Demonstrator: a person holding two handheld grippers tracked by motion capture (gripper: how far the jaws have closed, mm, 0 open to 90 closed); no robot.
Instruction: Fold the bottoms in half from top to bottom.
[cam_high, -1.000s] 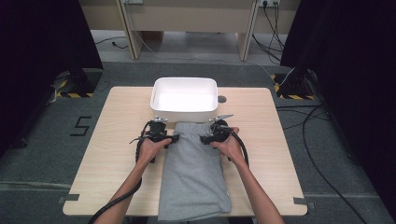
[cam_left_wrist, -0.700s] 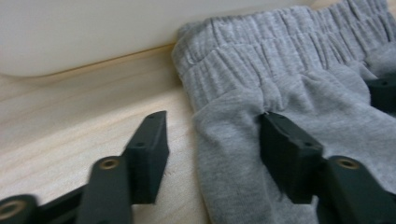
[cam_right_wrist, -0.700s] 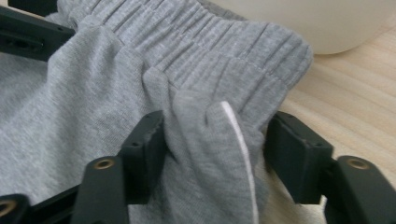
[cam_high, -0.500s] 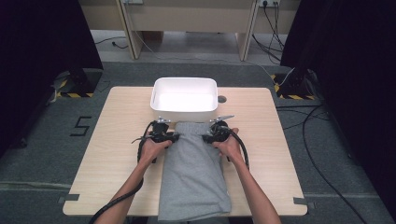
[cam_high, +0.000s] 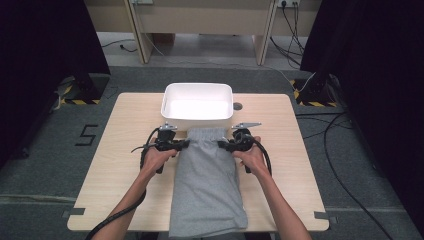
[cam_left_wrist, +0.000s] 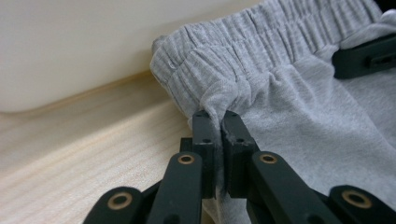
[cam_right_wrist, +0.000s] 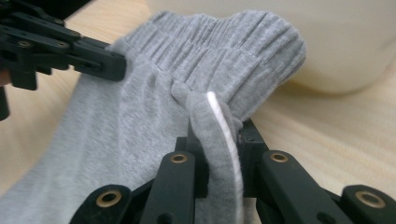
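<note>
Left gripper (cam_left_wrist: 215, 122): jaws have just been closing, now pinched on a thin fold at the waistband's left side.
Grey trousers (cam_high: 207, 185): flat on the table (cam_high: 115, 165), waistband touching the white tub (cam_high: 197, 105).
Right gripper (cam_right_wrist: 219, 135): jaws have just been closing, clamped on a bunched fold with the white drawcord (cam_right_wrist: 227, 140).
Risk, left: shallow bite, cloth may slip out.
Risk, right: cord may pull loose.
Writing: floor mark "5" (cam_high: 87, 135); no brands legible.

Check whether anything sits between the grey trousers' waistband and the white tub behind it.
Nothing visible does. The grey trousers lie with their waistband against the near wall of the white tub, whose inside looks empty. Both claws, left claw and right claw, pinch the waistband.
</note>
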